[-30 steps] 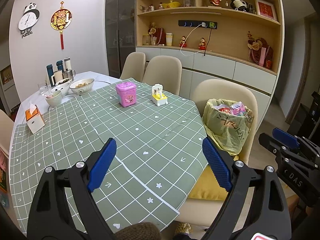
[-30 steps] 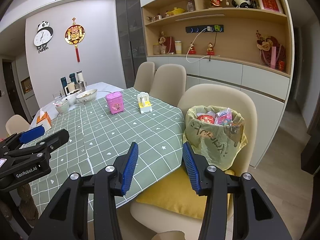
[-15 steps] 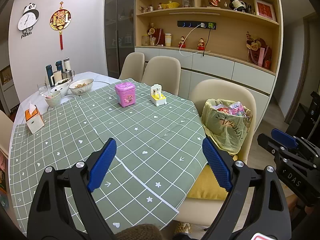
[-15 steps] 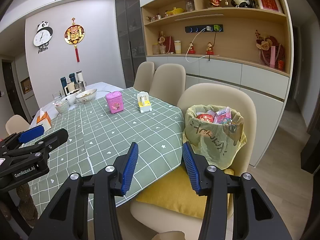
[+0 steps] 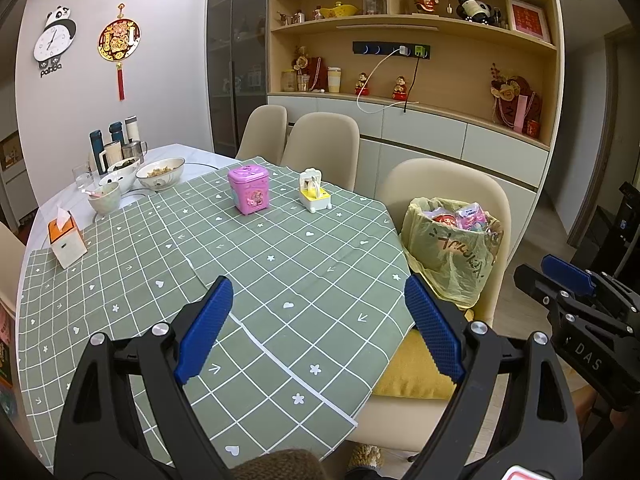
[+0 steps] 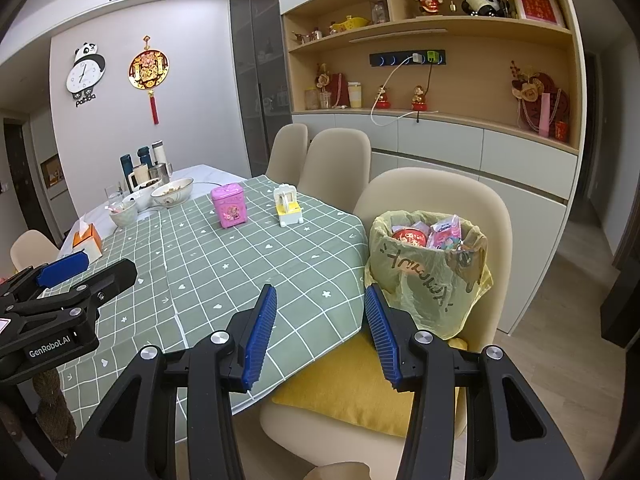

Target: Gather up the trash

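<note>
A: The right wrist view looks into the trash bag (image 6: 430, 276) on the beige chair (image 6: 496, 216) beside the table (image 6: 240, 264); red and pink wrappers fill it; the bag's writing is unreadable.

B: The left gripper (image 5: 320, 330) gapes wide, empty; the right gripper (image 6: 320, 334) stands narrower, also empty; "GenRobot.AI" and "DAS" mark their bodies; the clock (image 5: 54, 42) reads "panda".
</note>
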`<state>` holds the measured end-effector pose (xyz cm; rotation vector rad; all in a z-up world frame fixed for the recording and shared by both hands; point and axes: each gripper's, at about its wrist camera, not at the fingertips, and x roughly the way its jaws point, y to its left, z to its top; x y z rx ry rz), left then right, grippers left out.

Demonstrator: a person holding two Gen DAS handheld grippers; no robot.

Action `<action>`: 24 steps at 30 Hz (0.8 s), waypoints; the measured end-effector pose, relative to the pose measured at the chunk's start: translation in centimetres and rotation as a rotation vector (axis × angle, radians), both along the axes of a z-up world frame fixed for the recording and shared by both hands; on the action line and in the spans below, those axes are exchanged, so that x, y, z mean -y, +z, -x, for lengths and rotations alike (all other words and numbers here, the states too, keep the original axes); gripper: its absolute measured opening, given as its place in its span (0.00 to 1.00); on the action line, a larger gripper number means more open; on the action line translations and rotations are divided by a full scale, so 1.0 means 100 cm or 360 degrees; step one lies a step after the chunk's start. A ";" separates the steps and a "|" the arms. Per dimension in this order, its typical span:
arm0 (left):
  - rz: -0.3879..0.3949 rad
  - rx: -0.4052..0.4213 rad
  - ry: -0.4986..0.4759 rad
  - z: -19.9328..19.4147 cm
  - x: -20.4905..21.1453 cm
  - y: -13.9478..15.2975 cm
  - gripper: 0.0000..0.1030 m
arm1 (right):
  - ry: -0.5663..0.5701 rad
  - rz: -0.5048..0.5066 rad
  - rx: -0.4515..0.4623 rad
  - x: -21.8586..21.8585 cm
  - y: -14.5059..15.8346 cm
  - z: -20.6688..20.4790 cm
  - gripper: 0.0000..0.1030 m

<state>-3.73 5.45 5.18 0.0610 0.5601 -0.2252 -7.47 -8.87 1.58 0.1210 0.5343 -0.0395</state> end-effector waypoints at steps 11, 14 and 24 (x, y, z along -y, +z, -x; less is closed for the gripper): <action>0.0004 -0.0011 -0.0013 -0.001 0.000 -0.002 0.81 | -0.0011 0.0007 0.0000 -0.001 0.001 0.001 0.43; 0.0008 -0.0014 -0.0018 -0.001 0.002 -0.003 0.81 | -0.0018 0.0005 0.0000 0.000 0.002 0.003 0.43; 0.0038 -0.0056 -0.0019 -0.014 0.000 -0.014 0.81 | -0.0029 -0.0013 -0.0025 -0.002 -0.008 -0.006 0.43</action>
